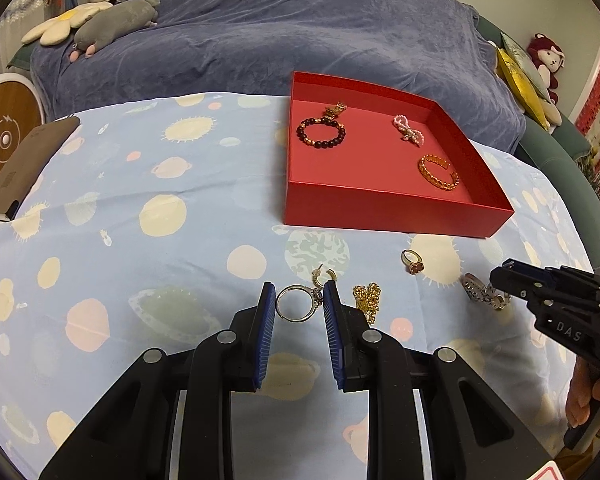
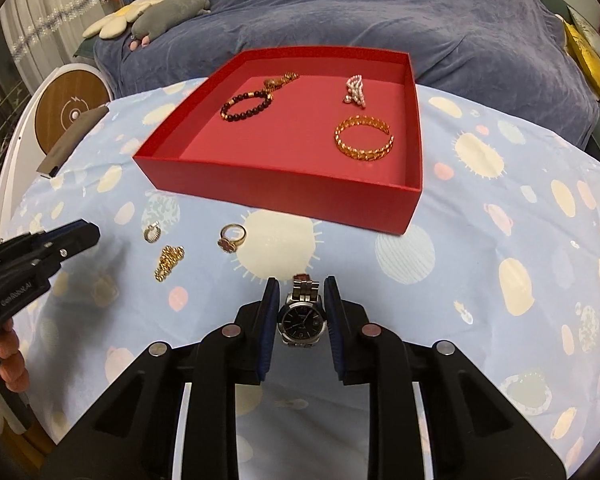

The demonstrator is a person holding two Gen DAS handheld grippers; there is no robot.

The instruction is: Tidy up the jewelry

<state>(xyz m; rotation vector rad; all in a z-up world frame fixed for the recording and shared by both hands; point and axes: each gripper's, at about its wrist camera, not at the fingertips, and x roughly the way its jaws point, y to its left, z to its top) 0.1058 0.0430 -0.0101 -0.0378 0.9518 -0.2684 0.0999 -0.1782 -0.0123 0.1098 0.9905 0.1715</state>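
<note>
My left gripper brackets the silver ring, jaws open; my right gripper brackets the watch, likewise unclosed, both bound for the far red tray.

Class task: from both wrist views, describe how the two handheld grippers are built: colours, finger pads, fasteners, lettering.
Both the left gripper and the right gripper are matte black plastic with ribbed blue finger pads and round silver pivot pins. White lettering marks their sides. Bare fingers hold the handles; no cables or sleeves show.
</note>
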